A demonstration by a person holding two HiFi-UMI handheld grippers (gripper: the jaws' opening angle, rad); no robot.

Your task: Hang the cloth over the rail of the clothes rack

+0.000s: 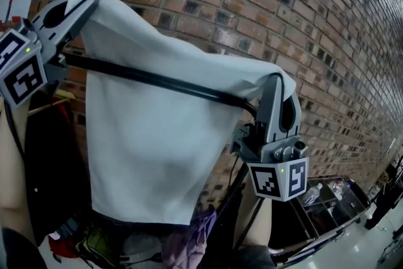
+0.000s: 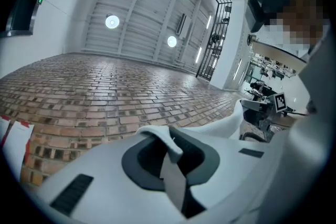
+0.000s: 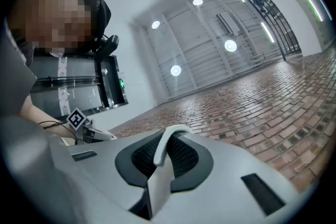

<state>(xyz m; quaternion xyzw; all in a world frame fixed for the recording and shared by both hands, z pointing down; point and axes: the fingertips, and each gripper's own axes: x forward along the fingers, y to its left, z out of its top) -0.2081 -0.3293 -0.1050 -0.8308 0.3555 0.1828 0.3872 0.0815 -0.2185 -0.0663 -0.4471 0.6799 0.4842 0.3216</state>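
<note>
Head view is showing a white cloth [image 1: 151,135] being held up by its two top corners against a brick wall [image 1: 283,9]. The left claw [image 1: 85,0] is sitting at the upper left of the frame and the right claw [image 1: 277,80] just right of centre. Both claws are clenching a thin fold of the cloth's upper edge; each gripper view is showing white fabric pinched between closed pads.

A black rail [image 1: 157,79] is crossing the frame from left of centre down toward the right claw, passing in front of the cloth. Only a narrow band of fabric is lying above the rail, while nearly all of it is hanging below and on the far side, reaching down to the lower centre, where other garments [image 1: 195,236] are bunching.

Likely risks, as a judgement: if the claws are letting go with so little fabric brought to the near side, the heavy far side is likely pulling the whole cloth off the rail. With each pinch taking only a slim fold, a snag on the rail could be tugging a corner free, leaving the cloth hanging lopsided from one claw
</note>
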